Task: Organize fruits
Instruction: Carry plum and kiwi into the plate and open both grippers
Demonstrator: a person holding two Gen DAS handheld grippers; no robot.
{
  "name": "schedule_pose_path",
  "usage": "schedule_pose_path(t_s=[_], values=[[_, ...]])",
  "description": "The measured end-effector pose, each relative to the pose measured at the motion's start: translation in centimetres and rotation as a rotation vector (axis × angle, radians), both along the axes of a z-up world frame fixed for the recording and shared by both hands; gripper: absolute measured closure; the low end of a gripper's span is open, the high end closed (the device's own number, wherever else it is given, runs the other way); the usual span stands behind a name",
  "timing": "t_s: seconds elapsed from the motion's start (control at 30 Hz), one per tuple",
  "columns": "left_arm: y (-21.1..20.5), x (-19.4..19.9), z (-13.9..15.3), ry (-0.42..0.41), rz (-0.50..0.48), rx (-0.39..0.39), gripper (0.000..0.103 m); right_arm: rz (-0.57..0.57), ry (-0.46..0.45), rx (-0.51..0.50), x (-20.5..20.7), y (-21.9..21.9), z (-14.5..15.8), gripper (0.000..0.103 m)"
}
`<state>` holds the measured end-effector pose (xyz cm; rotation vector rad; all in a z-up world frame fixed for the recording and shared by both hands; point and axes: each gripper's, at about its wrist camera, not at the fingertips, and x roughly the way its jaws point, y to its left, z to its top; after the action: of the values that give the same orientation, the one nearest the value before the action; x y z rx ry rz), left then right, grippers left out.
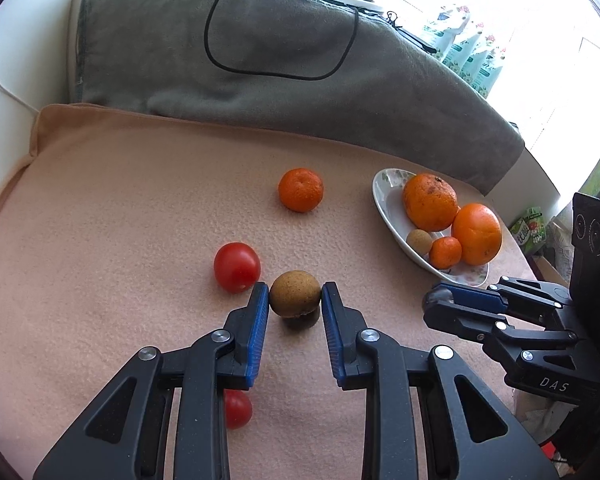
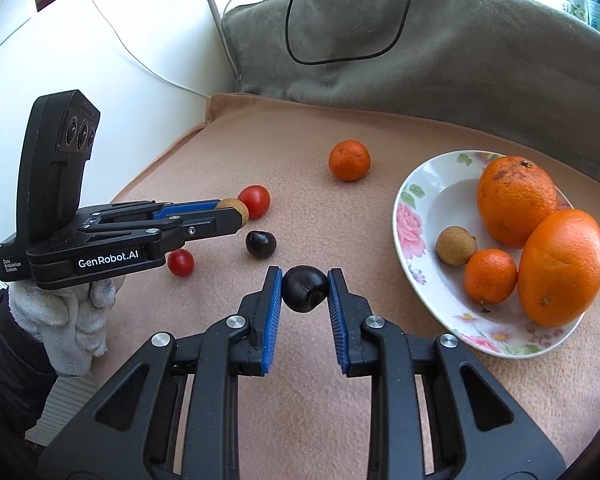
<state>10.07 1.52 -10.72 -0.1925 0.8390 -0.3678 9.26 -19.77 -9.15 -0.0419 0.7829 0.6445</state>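
Note:
My left gripper (image 1: 295, 298) is shut on a small brown round fruit (image 1: 295, 294), held just above the pink cloth; it also shows in the right wrist view (image 2: 236, 210). My right gripper (image 2: 304, 290) is shut on a dark, almost black round fruit (image 2: 305, 289), left of the flowered plate (image 2: 410, 216). The plate holds two big oranges (image 2: 516, 200), a small mandarin (image 2: 490, 276) and a brown fruit (image 2: 456, 246). On the cloth lie a mandarin (image 2: 349, 160), two red tomatoes (image 2: 255, 201) and another dark fruit (image 2: 261, 244).
A grey folded blanket (image 1: 260, 60) with a black cable loop (image 1: 280, 74) lies behind the pink cloth (image 1: 120, 220). A white wall is at the left. Packages stand at the far right by the window.

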Motion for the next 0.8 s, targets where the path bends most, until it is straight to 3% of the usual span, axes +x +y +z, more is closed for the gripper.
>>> schedule_pose_path(t_s=[0.37, 0.8], values=[[-3.1, 1.8, 1.7, -0.04, -0.05, -0.045, 0.078, -0.09, -0.038, 0.016, 0.5, -3.9, 1.7, 0.079], [-7.4, 4.9, 2.9, -0.058, -0.117, -0.032, 0.078, -0.122, -0.038, 0.024, 0.9, -5.1, 1.6, 0.079]])
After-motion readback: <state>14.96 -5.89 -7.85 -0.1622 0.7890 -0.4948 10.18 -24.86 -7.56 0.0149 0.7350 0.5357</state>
